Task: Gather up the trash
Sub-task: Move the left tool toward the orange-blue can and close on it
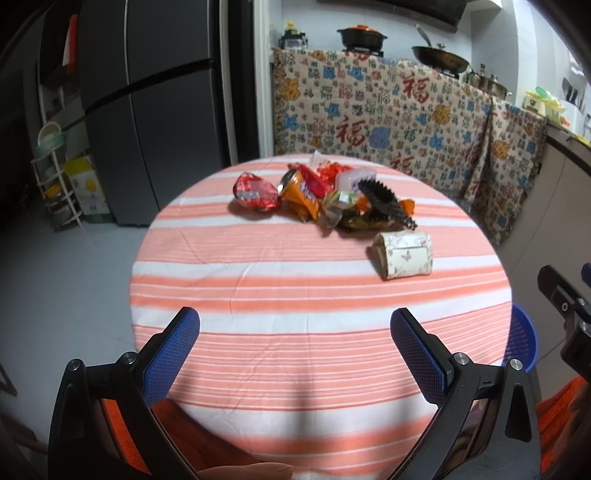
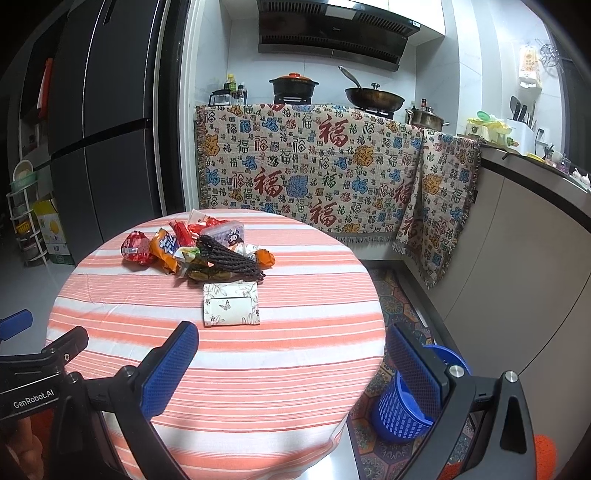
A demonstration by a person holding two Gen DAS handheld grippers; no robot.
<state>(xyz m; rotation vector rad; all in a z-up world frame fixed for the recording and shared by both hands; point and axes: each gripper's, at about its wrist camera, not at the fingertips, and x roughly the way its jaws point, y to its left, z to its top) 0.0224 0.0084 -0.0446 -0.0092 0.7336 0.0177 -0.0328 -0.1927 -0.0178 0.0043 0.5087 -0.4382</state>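
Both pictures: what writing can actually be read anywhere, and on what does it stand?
"GenRobot.AI": on the left gripper, seen in the right view.
"福": big red characters, many times over, on the patterned cloth hung over the counter.
Print on the orange snack bag and the red wrapper: too blurred to read.
Range hood badge: too small.

Both views are evenly lit from overhead indoor light, bright on the striped tabletop (image 1: pixel 295 280) and dim toward the fridge (image 2: pixel 96 129) at far left. Soft shadows fall on the near tabletop. Fisheye bending curves the edges, corners go black, and the left view looks slightly soft.
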